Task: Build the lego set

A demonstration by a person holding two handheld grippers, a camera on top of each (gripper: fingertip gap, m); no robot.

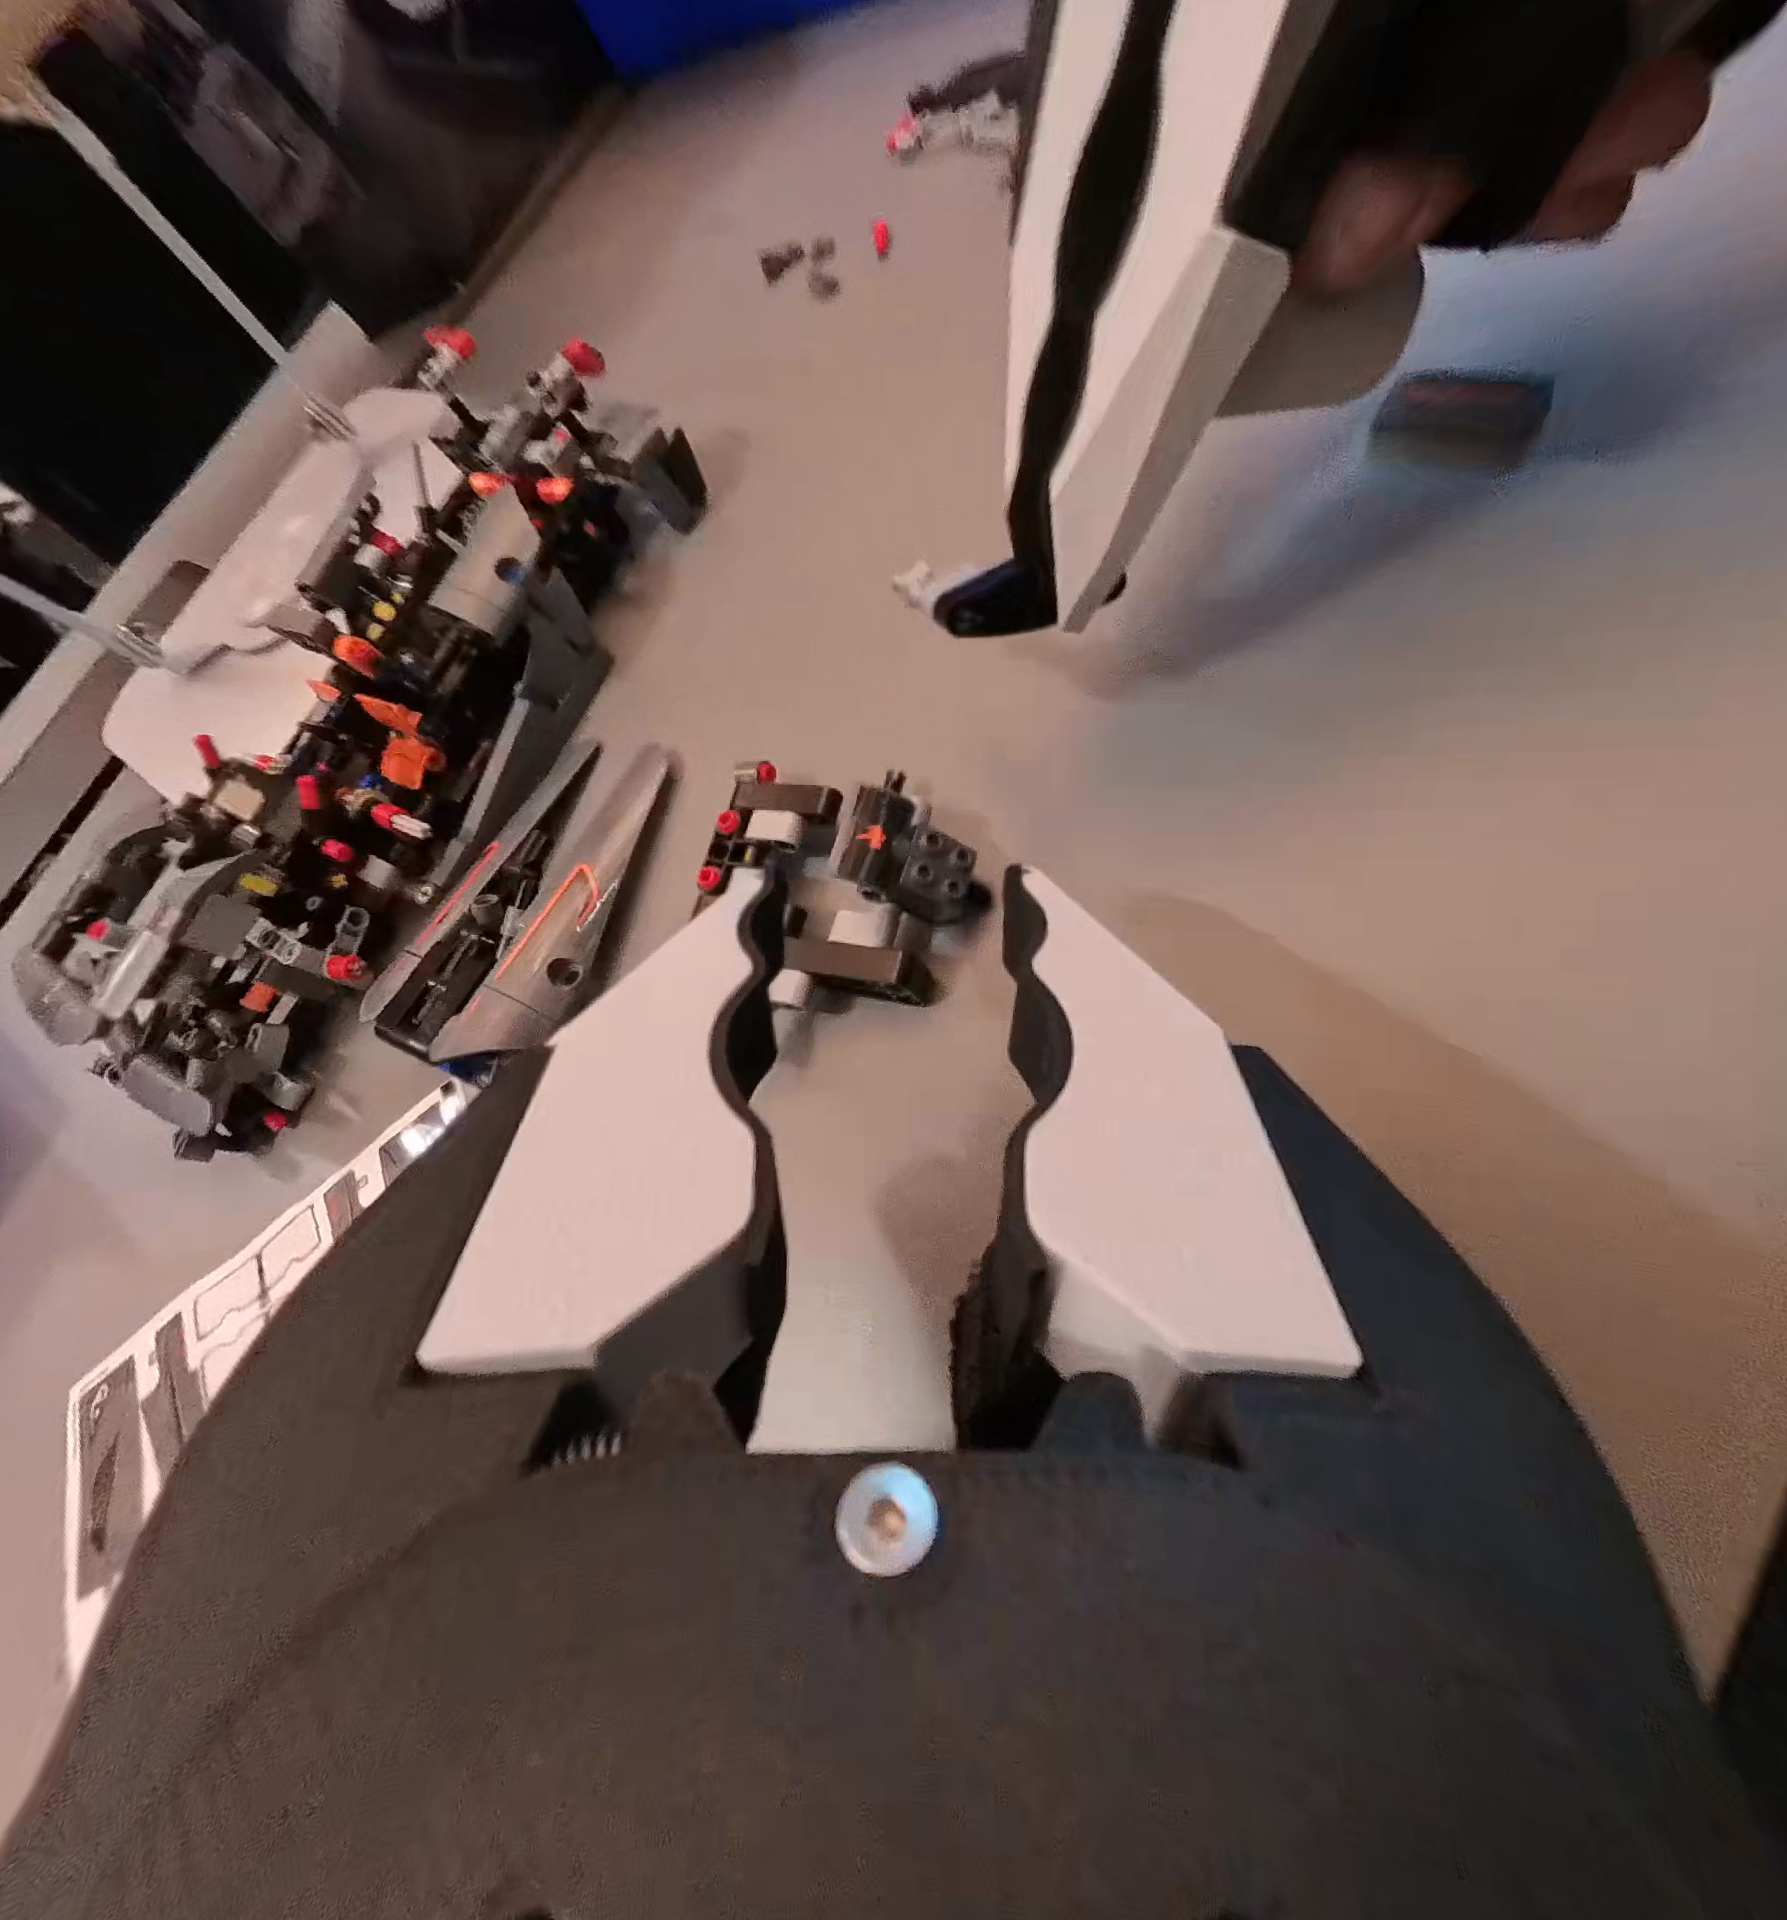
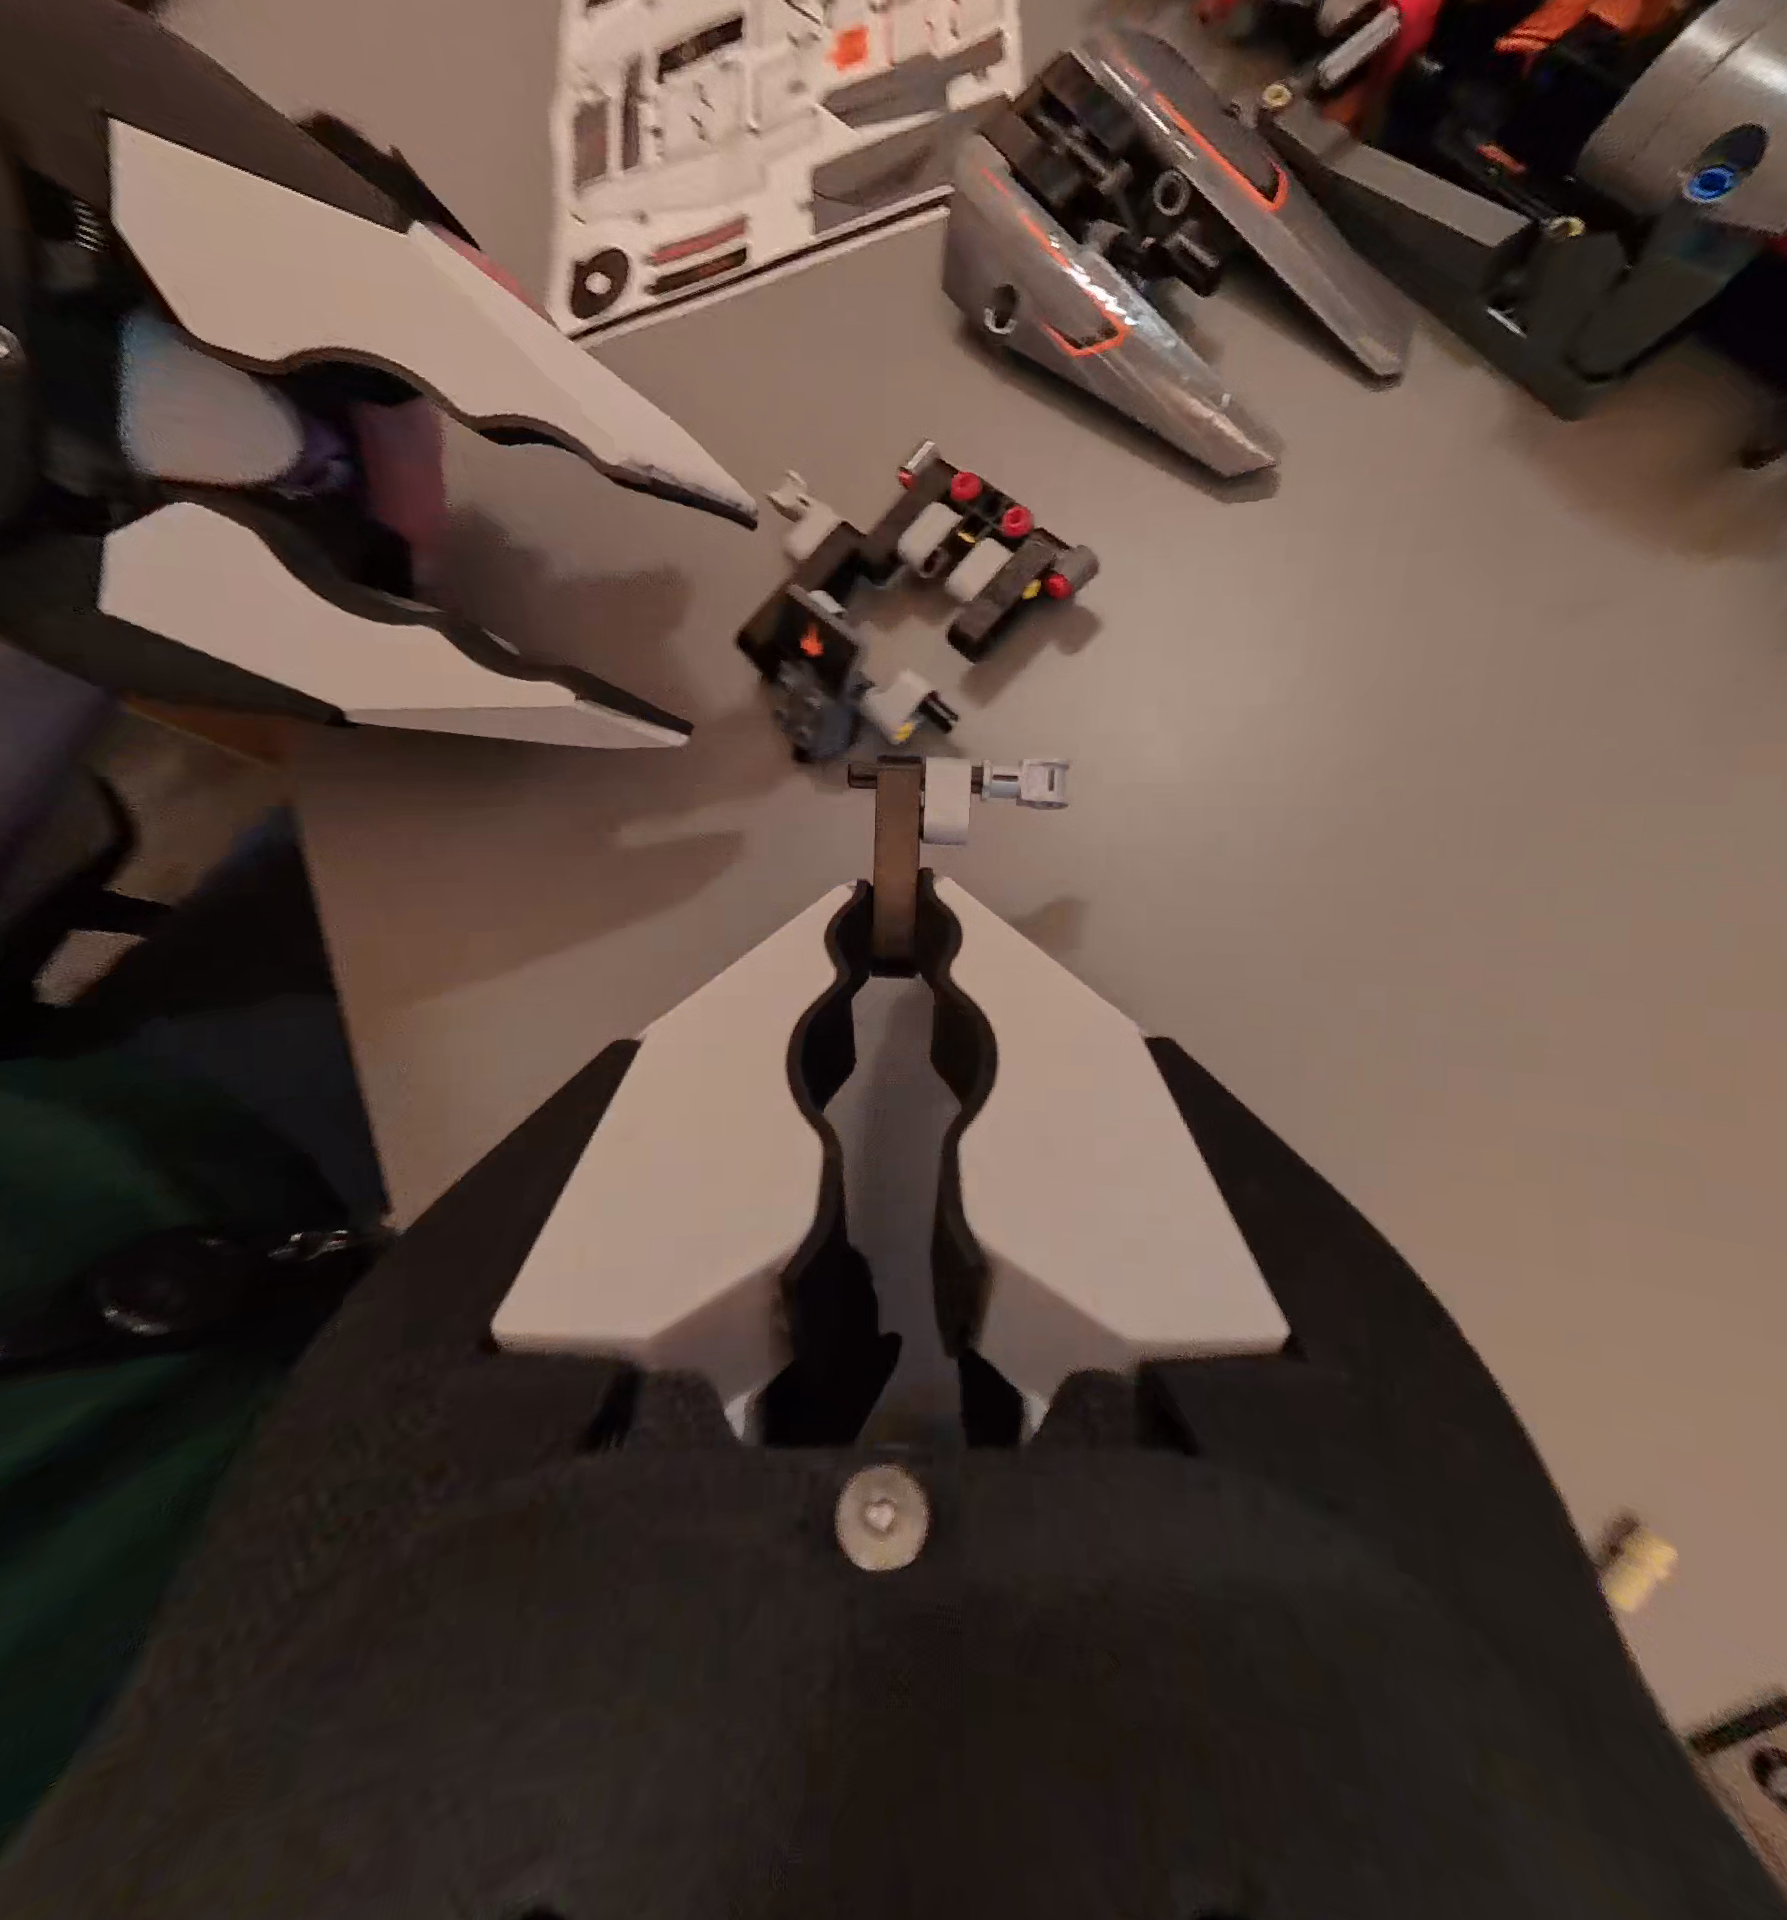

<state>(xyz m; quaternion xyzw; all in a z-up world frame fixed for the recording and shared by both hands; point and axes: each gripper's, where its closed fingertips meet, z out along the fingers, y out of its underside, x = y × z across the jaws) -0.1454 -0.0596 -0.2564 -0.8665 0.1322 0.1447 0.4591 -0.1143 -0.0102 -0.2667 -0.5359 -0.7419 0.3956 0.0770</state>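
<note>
Two tongs, one loaded: my right gripper (image 2: pixel 894 914) is clamped on a thin dark beam with a pale grey connector at its far end (image 2: pixel 933 805); my left gripper (image 1: pixel 894 904) is spread and holds nothing.

Beam's long axis runs straight out along my right fingers. The small black-and-grey sub-assembly with red pins (image 2: pixel 915 592) lies flat on the grey table (image 2: pixel 1388 935), just ahead and slightly left. Left tips flank it and look nearer, so I'd brace there.
</note>
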